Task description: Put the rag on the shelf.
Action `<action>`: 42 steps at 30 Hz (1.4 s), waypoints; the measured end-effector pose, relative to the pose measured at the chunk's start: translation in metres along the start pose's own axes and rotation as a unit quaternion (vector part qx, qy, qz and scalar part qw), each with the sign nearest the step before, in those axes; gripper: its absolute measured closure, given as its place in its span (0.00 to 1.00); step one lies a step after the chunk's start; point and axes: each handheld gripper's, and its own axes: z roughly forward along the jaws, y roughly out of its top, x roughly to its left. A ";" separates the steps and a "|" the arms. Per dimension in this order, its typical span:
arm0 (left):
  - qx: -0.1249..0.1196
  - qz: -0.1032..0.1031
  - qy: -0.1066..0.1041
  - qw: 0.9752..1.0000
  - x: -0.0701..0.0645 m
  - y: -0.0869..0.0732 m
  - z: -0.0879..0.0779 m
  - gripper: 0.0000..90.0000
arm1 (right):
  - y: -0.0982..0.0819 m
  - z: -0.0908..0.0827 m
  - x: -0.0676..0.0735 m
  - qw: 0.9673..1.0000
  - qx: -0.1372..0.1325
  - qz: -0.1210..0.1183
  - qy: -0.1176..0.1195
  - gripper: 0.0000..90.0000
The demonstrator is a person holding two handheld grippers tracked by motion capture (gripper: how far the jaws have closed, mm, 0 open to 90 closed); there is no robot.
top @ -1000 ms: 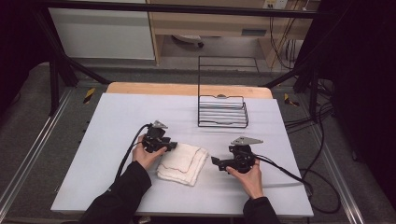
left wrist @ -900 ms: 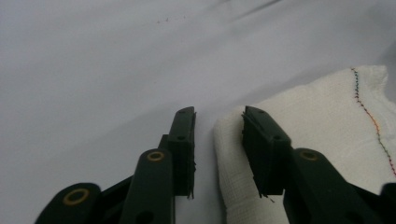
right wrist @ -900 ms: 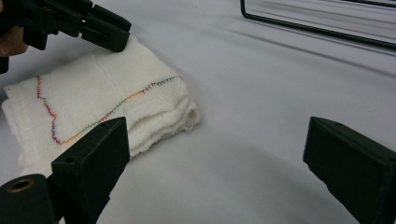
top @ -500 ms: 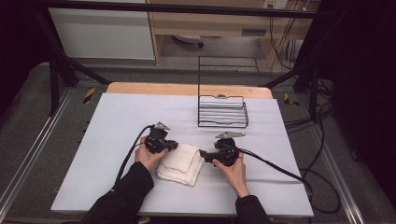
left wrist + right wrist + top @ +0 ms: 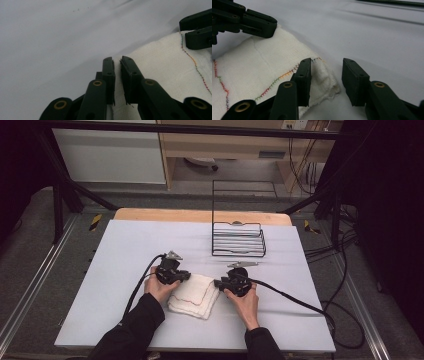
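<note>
- Plainly, the folded white cloth (image 5: pixel 192 295) is the thing being worked: it lies flat on the near middle of the counter (image 5: pixel 125 245), between the person's two hands, in several soft layers with a line of coloured stitching across its top.
- It looks light, limp and thick-piled, so it should sag and unfold when lifted by one point; nothing about it seems fragile or slippery, and the weave ought to give the pads good friction.
- Best hold, I judge, is at the edges or corners, pinching through all the layers so the fold does not spill open, with both sides taken together to keep it level.
- The left hand-held gripper (image 5: pixel 117 62) has its jaws closed almost together on the cloth's edge, a thin fold of fabric caught between them.
- The right hand-held gripper (image 5: pixel 325 72) stands with its jaws apart, straddling the near corner of the cloth; one jaw lies against the fabric, the other is clear of it on the bare counter, so nothing is held yet.
- Farther back, well apart from the cloth, a black wire rack (image 5: pixel 238 237) stands on the counter.
</note>
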 end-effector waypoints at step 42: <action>-0.126 0.017 -0.012 0.992 -0.018 -0.007 -0.089 0.93 | 0.023 -0.055 0.037 0.989 -0.080 -0.097 0.076 0.92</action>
